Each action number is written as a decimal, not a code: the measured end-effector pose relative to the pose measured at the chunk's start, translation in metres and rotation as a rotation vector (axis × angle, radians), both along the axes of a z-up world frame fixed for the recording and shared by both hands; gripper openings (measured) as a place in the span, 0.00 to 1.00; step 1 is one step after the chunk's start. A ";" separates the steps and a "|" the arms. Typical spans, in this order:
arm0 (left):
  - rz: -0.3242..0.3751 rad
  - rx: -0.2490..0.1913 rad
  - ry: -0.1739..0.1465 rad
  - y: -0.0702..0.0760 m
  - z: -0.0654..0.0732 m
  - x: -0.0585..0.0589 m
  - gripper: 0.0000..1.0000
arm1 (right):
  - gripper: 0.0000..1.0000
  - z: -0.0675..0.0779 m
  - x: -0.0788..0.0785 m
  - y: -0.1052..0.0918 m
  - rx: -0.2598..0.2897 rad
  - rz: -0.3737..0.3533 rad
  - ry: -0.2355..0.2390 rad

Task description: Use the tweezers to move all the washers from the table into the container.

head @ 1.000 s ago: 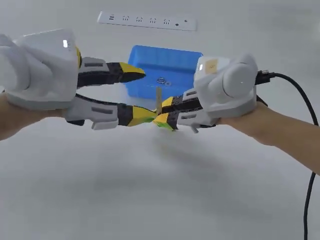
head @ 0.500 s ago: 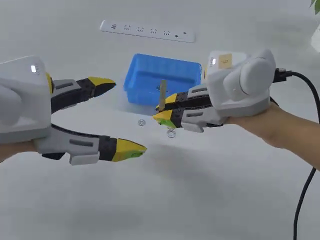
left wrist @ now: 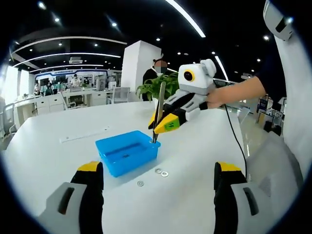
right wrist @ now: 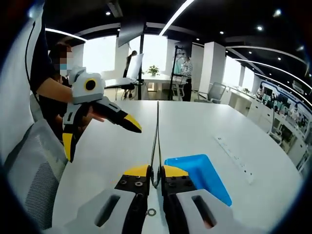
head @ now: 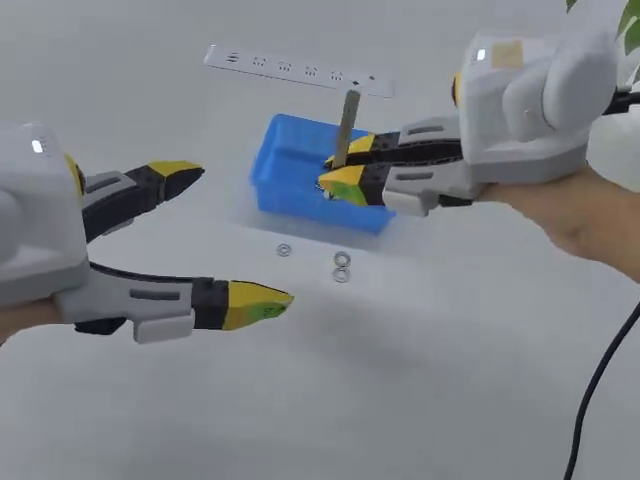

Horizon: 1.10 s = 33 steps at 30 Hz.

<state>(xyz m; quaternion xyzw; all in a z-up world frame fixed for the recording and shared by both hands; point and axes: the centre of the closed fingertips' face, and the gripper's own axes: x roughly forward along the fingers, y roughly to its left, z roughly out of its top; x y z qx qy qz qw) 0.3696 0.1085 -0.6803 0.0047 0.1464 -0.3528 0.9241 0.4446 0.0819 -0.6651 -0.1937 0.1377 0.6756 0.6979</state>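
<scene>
The blue container (head: 290, 172) stands on the white table (head: 400, 380). Three washers (head: 342, 260) lie loose just in front of it. My right gripper (head: 340, 182) is shut on the tweezers (head: 347, 125), which stand upright with their lower tip over the container's front right part. My left gripper (head: 228, 238) hangs open and empty to the left, above the table. In the left gripper view the container (left wrist: 127, 152), the washers (left wrist: 140, 184) and the tweezers (left wrist: 159, 109) lie ahead of my open left gripper (left wrist: 158, 168). The right gripper view looks along the tweezers (right wrist: 157, 139) past the container (right wrist: 200, 175).
A white power strip (head: 300, 68) lies beyond the container. A black cable (head: 600, 380) trails from the right gripper across the table's right side. Plant leaves (head: 630, 20) show at the far right corner. People and desks stand far behind in the office.
My right gripper has risen and moved away to the right with the tweezers, to above the container. My left gripper has drawn back to the left, away from the tweezers.
</scene>
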 end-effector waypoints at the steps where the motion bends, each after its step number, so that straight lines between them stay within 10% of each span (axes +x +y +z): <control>1: 0.002 0.001 -0.001 0.000 0.000 0.000 1.00 | 0.10 0.002 0.006 0.000 0.008 -0.013 -0.001; 13: -0.008 0.006 0.007 0.000 -0.002 -0.010 1.00 | 0.10 -0.024 0.070 0.000 -0.040 -0.094 -0.022; 33: 0.032 0.006 0.057 0.014 -0.013 -0.013 1.00 | 0.10 -0.088 0.077 0.023 -0.108 -0.068 -0.022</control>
